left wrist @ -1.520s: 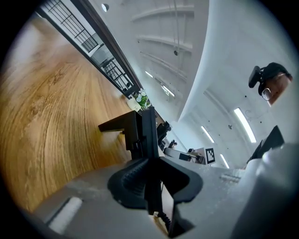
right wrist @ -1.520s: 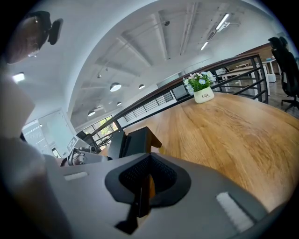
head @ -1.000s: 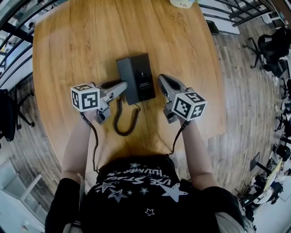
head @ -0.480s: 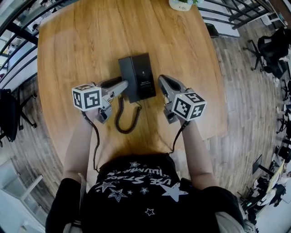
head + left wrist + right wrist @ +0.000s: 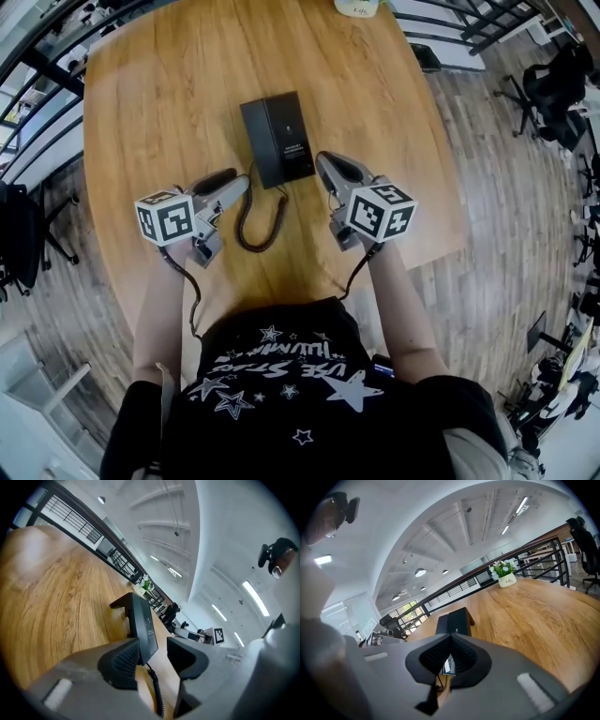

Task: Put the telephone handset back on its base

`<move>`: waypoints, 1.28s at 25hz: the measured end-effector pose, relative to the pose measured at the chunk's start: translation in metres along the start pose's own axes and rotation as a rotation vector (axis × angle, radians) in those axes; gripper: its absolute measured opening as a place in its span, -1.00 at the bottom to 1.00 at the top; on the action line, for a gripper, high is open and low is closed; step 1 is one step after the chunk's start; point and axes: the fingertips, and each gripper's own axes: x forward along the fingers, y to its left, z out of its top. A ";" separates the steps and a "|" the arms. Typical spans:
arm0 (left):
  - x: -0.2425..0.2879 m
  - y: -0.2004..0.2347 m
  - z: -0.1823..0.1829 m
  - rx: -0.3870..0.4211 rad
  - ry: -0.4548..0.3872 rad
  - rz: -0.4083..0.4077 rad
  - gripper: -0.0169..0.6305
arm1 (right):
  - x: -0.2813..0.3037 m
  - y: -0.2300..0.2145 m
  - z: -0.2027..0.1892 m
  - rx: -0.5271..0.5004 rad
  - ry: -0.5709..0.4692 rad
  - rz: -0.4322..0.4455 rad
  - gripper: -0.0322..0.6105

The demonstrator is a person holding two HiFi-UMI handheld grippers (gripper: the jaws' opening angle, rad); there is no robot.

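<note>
Holding the left gripper [image 5: 232, 181] released, with its jaws just now opening to full spread and pinching nothing. Seeing through the gap only the coiled cord [image 5: 154, 683] and the telephone base [image 5: 294, 141], both lying beyond the pads [image 5: 123, 658]. Hovering that gripper just left of the base's near corner, close but apart from it.

Clenching the right gripper [image 5: 325, 164] tight, with its ribbed pads meeting at the tips and gripping nothing. Hovering it just off the base's near right corner, not touching.

Finding the handset [image 5: 257, 139] lying along the left side of the base, out on the wooden table [image 5: 169, 94], with the cord looping back toward the person.

Reading very little:
- Making out small white print on the base's face, too fine to read.
- Noting black-and-white square markers on both cubes [image 5: 167, 217].
- Noting white stars and lettering on the person's black shirt [image 5: 281, 394], upside down and only partly legible.
- Spotting a mark on the white plant pot [image 5: 506, 580] at the table's far edge, too small to read.
</note>
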 end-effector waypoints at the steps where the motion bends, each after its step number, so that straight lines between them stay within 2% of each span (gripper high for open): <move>1: -0.006 -0.006 -0.001 0.014 -0.008 -0.006 -0.39 | -0.001 0.005 -0.001 -0.008 -0.003 0.000 -0.90; 8: -0.051 -0.034 -0.013 0.089 -0.056 -0.014 -0.39 | -0.018 0.056 -0.009 -0.050 -0.042 -0.018 -0.90; 14: -0.091 -0.047 -0.029 0.192 -0.033 -0.009 -0.39 | -0.040 0.101 -0.015 -0.090 -0.089 -0.061 -0.90; 17: -0.114 -0.051 -0.041 0.257 -0.021 0.018 -0.41 | -0.054 0.123 -0.027 -0.093 -0.110 -0.087 -0.90; 21: -0.143 -0.056 -0.059 0.332 0.024 0.030 -0.48 | -0.071 0.156 -0.043 -0.105 -0.135 -0.124 -0.90; 24: -0.165 -0.057 -0.072 0.387 0.049 0.035 -0.63 | -0.081 0.182 -0.056 -0.106 -0.159 -0.149 -0.90; 26: -0.179 -0.055 -0.079 0.414 0.051 0.047 -0.72 | -0.087 0.198 -0.066 -0.110 -0.166 -0.165 -0.90; 28: -0.191 -0.053 -0.086 0.441 0.046 0.064 -0.91 | -0.097 0.211 -0.077 -0.113 -0.176 -0.185 -0.90; 32: -0.210 -0.052 -0.104 0.487 0.022 0.105 -0.94 | -0.120 0.233 -0.103 -0.093 -0.195 -0.217 -0.90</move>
